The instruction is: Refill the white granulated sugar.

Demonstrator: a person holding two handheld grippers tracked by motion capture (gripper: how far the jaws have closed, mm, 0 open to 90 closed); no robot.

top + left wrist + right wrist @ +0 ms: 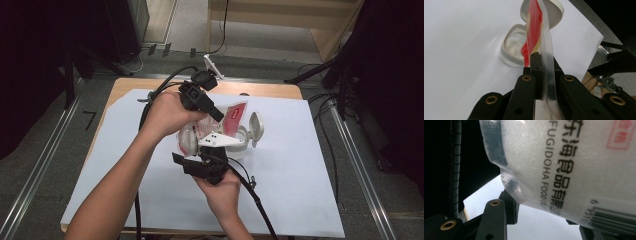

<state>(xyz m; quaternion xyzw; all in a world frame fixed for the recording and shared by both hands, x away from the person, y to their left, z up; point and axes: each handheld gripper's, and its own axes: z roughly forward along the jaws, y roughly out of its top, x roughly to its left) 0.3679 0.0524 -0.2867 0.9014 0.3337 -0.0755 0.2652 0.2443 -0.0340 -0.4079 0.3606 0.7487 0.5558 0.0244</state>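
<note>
Right hand-held gripper (200, 150) grips bag (574, 165) bottom, left hand-held gripper (541, 67) pinches its top; slip spills contents beside container (240, 142).

Clear plastic food bag with red-and-white print (220, 122) sits mid-surface, above the white sheet (300, 190) covering the wooden surface (280, 90). Left hand-held gripper (216, 114) is on its 11 o'clock edge, right hand-held gripper (212, 150) at its 6 o'clock. Clear oval container (240, 145) lies under the bag on the sheet, its hinged white lid (256, 126) open at 2 o'clock.
</note>
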